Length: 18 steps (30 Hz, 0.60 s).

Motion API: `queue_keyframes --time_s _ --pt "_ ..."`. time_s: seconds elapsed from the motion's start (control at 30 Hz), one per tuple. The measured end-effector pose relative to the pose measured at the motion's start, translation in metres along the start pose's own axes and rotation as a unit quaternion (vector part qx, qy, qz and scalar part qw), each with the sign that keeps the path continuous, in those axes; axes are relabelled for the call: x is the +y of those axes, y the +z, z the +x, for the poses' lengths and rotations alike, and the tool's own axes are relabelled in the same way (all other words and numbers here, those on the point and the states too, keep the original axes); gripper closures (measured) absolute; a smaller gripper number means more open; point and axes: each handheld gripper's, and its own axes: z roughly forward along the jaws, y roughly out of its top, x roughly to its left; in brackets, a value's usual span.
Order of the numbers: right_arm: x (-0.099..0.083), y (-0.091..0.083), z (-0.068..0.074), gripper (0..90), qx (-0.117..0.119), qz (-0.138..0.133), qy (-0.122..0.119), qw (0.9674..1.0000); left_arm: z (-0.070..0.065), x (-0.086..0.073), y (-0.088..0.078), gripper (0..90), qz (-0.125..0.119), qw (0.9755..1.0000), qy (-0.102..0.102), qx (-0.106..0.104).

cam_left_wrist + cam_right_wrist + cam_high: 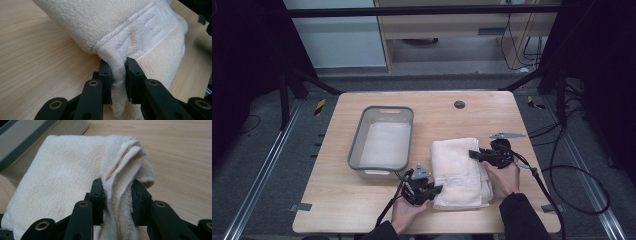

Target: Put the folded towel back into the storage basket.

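Towel folded thick, lying on the bench just right of the grey tub. Left gripper clamped on a bunched fold at the towel's near left corner; right gripper pinching stacked layers at its far right edge. Folding apparently done, both grips secured. Probably left: lifting the bundle and setting it into the tub, which looks empty.
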Motion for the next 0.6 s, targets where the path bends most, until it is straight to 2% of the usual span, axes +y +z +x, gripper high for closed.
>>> queue_keyframes --time_s 0.6 --pt "0.016 -0.025 0.018 67.4 -0.004 -0.048 -0.022 0.9986 -0.004 0.016 -0.027 76.6 -0.039 0.9991 0.017 -0.001"
